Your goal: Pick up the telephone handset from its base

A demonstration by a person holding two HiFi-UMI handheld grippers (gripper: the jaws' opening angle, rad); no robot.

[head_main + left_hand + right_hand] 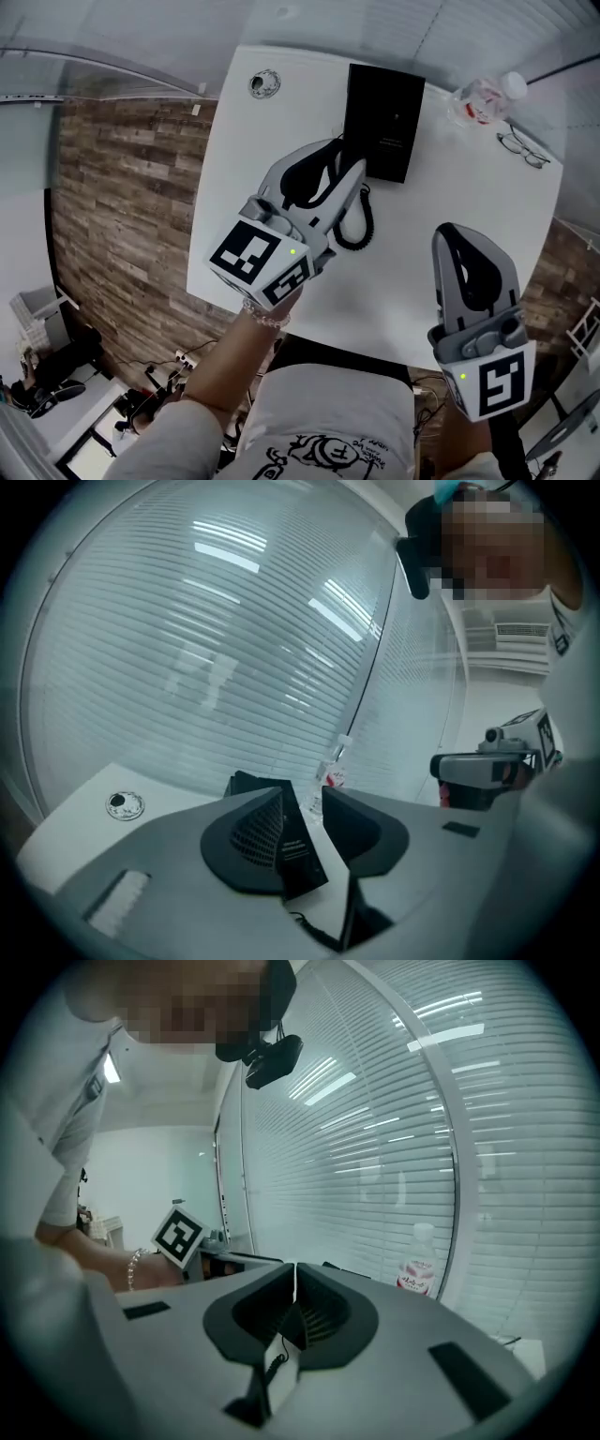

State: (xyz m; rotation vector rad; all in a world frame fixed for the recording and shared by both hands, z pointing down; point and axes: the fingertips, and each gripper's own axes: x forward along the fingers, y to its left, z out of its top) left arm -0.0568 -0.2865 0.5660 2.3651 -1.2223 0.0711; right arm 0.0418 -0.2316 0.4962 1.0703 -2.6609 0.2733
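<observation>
Fingers (248,841) of the left gripper (303,794) stand moderately apart, and their dark pads press on nothing. Through the gap between them shows the black rectangular telephone base (380,112), which lies at the far middle of the white table (403,281). In the head view this gripper hangs over the near left corner of that base. A black coiled cord (364,225) loops on the table just right of it, close to the base's near edge. The telephone handset lies somewhere under the left gripper. I cannot separate it from the gripper's pale body, so I cannot tell whether it sits on the base.

The right gripper (295,1267) has its jaws closed tip to tip on nothing. It is at the near right of the table, well apart from the telephone.

A clear plastic bottle with a red label (480,98) lies at the far right, with a pair of glasses (520,150) beside it.
</observation>
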